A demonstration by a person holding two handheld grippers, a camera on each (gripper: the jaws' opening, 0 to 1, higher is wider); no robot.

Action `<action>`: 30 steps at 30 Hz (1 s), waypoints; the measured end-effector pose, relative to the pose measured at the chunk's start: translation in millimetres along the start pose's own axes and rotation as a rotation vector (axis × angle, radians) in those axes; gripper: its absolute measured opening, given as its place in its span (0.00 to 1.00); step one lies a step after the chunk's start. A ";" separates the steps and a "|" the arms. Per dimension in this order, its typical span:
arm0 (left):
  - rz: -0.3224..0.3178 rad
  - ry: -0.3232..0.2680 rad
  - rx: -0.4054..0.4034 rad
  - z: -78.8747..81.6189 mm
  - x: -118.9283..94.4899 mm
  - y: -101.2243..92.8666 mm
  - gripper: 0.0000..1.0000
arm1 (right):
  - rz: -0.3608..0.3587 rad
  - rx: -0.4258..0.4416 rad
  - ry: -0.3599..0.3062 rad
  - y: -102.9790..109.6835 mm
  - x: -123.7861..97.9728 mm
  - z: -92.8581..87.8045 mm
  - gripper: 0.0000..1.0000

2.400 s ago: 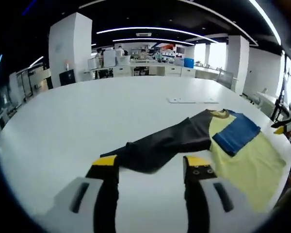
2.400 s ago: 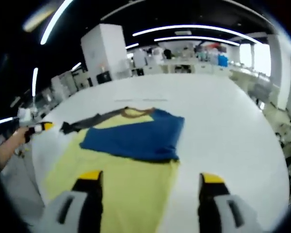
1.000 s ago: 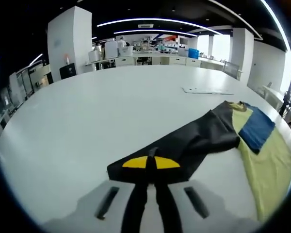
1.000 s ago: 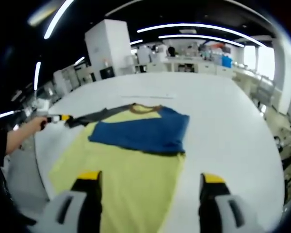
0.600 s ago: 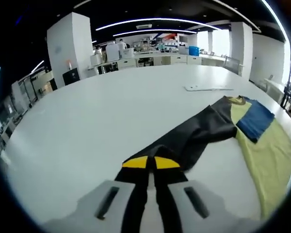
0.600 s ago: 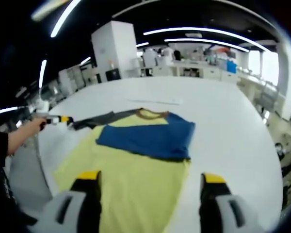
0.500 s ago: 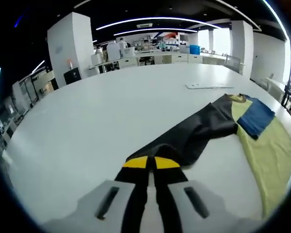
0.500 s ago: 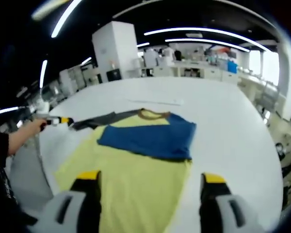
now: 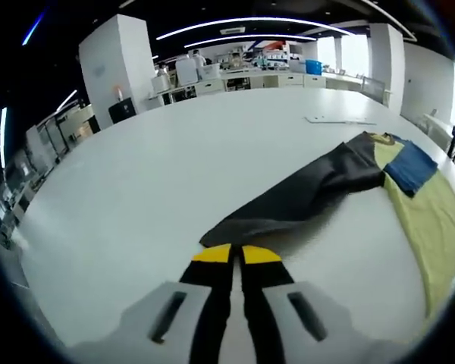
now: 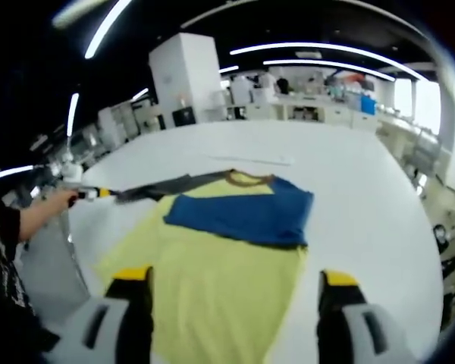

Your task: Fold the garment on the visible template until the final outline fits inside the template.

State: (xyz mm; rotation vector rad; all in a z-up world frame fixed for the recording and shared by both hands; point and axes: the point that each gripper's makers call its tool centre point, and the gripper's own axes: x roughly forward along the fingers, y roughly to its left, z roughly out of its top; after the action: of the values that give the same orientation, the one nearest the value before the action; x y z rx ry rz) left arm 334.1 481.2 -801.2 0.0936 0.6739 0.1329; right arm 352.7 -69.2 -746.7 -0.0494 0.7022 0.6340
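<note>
A long-sleeved shirt lies on the white table (image 9: 129,167). Its body (image 10: 212,262) is pale yellow, with a brown collar (image 10: 250,179). A blue sleeve (image 10: 243,216) is folded across the chest. The black sleeve (image 9: 303,193) stretches out straight from the shoulder. My left gripper (image 9: 236,254) is shut on the black sleeve's cuff. In the right gripper view that left gripper (image 10: 93,193) shows at the far left, held by a hand (image 10: 45,206). My right gripper (image 10: 235,279) stands open over the shirt's hem, its jaws wide apart and nothing between them.
A thin white flat strip (image 9: 334,120) lies on the table beyond the collar, also the strip (image 10: 250,159) in the right gripper view. The table's edge (image 10: 432,250) runs close on the right. Desks, a white pillar (image 9: 117,68) and shelves stand far behind.
My left gripper went from open to shut on the black cuff, then drew the sleeve outward so it lies straighter and longer. The right gripper stayed open over the hem.
</note>
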 end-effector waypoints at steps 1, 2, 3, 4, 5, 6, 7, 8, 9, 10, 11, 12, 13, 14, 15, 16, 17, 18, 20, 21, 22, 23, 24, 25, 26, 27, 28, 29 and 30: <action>0.000 0.001 0.000 -1.1 0.3 2.0 0.00 | 0.001 -0.001 0.000 0.6 -0.6 -0.1 0.91; 0.004 0.003 -0.001 -2.9 0.5 4.8 0.00 | 0.002 -0.004 0.001 1.4 -1.6 -0.3 0.91; 0.004 0.007 -0.001 -4.0 1.0 5.7 0.00 | 0.002 -0.006 0.003 1.9 -2.3 -0.6 0.92; 0.006 0.012 -0.003 -6.0 1.5 7.1 0.00 | 0.003 -0.011 0.004 3.3 -3.4 -0.6 0.92; 0.005 0.014 -0.001 -6.8 2.1 8.3 0.00 | 0.004 -0.012 0.006 4.0 -3.9 -0.7 0.93; 0.008 0.018 0.000 -8.1 2.7 9.8 0.00 | 0.006 -0.014 0.007 4.4 -4.8 -1.4 0.93; 0.007 0.024 0.003 -9.8 3.5 11.2 0.00 | 0.007 -0.015 0.008 4.7 -5.4 -1.9 0.94; 0.010 0.027 0.002 -10.8 3.8 12.5 0.00 | 0.007 -0.016 0.008 5.6 -6.2 -2.6 0.94; 0.014 0.030 -0.001 -13.3 4.2 16.4 0.00 | 0.007 -0.016 0.009 6.1 -6.8 -3.3 0.94; 0.016 0.032 0.001 -14.6 4.7 18.3 0.00 | 0.007 -0.017 0.011 6.7 -7.3 -4.0 0.94; 0.024 0.039 0.003 -17.1 5.2 21.7 0.00 | 0.006 -0.017 0.014 6.9 -7.8 -4.8 0.94; 0.029 0.039 0.009 -17.7 5.4 23.5 0.00 | 0.004 -0.015 0.017 6.7 -8.6 -6.0 0.94; 0.040 0.040 0.017 -18.8 6.2 27.3 0.00 | 0.003 -0.014 0.017 6.6 -9.2 -6.8 0.94; 0.045 0.045 0.015 -20.2 7.0 29.5 0.00 | 0.001 -0.011 0.019 6.5 -10.2 -7.8 0.94; 0.041 0.049 0.014 -21.9 8.9 30.2 0.00 | 0.001 -0.009 0.019 6.5 -10.8 -8.4 0.94; 0.039 0.052 0.008 -23.7 10.9 31.1 0.00 | 0.001 -0.008 0.021 6.3 -11.3 -9.7 0.94; 0.033 0.053 0.011 -24.0 11.5 30.0 0.00 | 0.001 -0.007 0.023 6.2 -11.6 -10.7 0.94; 0.034 0.056 0.016 -24.7 12.0 29.3 0.00 | 0.001 -0.005 0.025 6.5 -11.9 -11.7 0.94; 0.032 0.062 0.030 -24.6 12.2 28.4 0.00 | 0.000 -0.004 0.031 6.1 -12.7 -14.6 0.95; 0.029 0.062 0.033 -24.4 12.3 27.3 0.00 | 0.001 -0.004 0.034 5.8 -13.1 -16.3 0.95; 0.030 0.065 0.033 -24.7 12.2 26.7 0.00 | 0.001 -0.004 0.035 5.2 -12.7 -17.3 0.95; 0.029 0.068 0.032 -25.0 12.7 26.9 0.01 | 0.003 -0.003 0.041 4.9 -12.7 -19.2 0.96; 0.028 0.073 0.029 -25.6 13.6 27.7 0.01 | 0.004 -0.005 0.043 5.8 -12.9 -19.8 0.96; 0.035 0.079 0.024 -27.4 12.6 30.4 0.01 | 0.008 -0.011 0.048 6.9 -13.3 -20.8 0.96; 0.042 0.084 0.026 -28.7 11.6 32.8 0.01 | 0.010 -0.013 0.050 7.3 -13.6 -21.4 0.97; 0.052 0.089 0.026 -29.8 9.7 35.2 0.03 | 0.015 -0.018 0.052 8.1 -13.8 -21.9 0.97; 0.054 0.087 0.025 -29.8 8.1 36.1 0.07 | 0.017 -0.021 0.054 8.8 -13.8 -22.1 0.98; 0.052 0.085 0.016 -29.0 6.2 36.1 0.10 | 0.020 -0.025 0.054 9.3 -13.9 -22.0 0.98; 0.054 0.087 0.005 -29.0 4.8 36.5 0.13 | 0.026 -0.033 0.055 11.3 -13.8 -22.1 0.99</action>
State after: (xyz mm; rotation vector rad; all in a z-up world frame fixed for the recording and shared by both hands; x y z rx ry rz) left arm 316.3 519.2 -822.0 0.1113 0.7584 0.1884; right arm 325.3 -72.8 -753.3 -0.0890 0.7466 0.6714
